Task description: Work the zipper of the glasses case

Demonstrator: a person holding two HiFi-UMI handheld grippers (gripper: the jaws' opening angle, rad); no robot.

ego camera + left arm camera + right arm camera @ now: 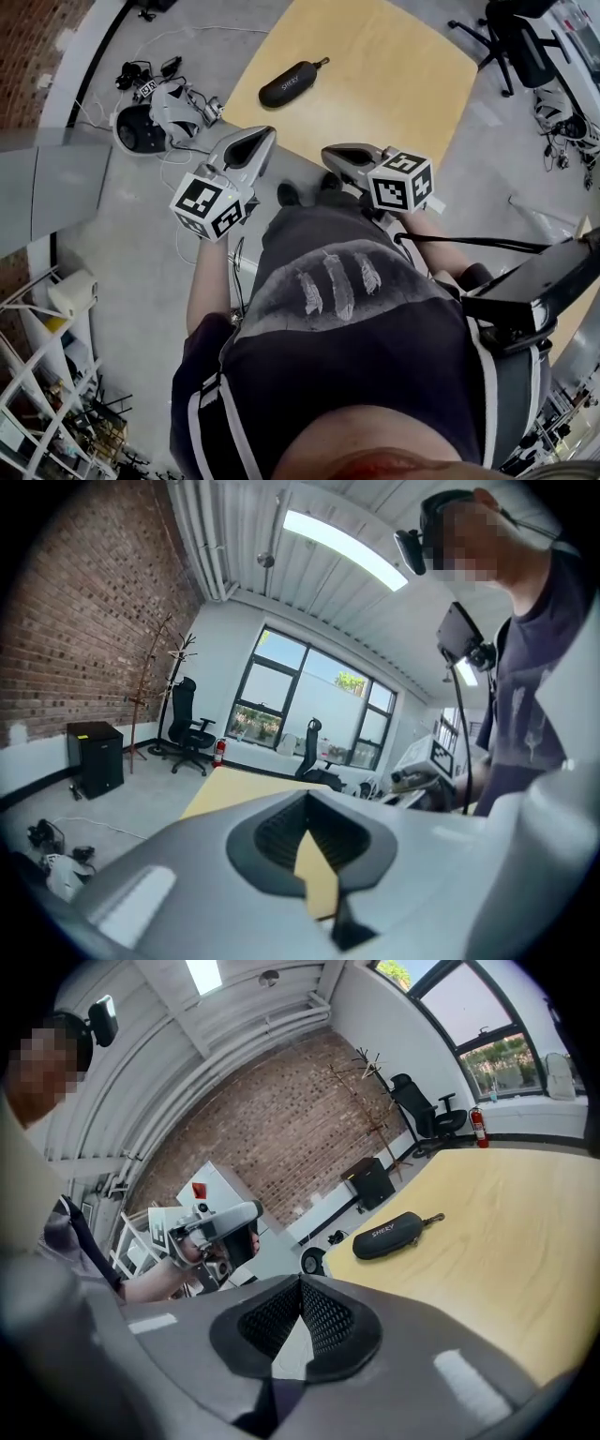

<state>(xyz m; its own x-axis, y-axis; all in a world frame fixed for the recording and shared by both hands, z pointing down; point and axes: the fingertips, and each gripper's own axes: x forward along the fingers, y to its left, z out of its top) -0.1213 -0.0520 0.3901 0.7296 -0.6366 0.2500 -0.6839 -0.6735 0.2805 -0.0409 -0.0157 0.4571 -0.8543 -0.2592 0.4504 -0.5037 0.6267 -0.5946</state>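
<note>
A black zip-up glasses case (292,82) lies on the pale wooden table (394,84) near its left edge, with its pull tab pointing to the right. In the right gripper view the case (386,1235) is some way ahead of the jaws and apart from them. My left gripper (262,136) is held over the floor just short of the table's near corner, shut and empty. My right gripper (328,155) hovers at the table's near edge, also shut with nothing in it. In the left gripper view the case is not in sight, only the shut jaws (305,803).
Cables and white devices (155,112) lie on the grey floor left of the table. An office chair (511,42) stands at the far right. Metal shelving (47,375) fills the lower left. A black cabinet (94,757) and coat stand are by the brick wall.
</note>
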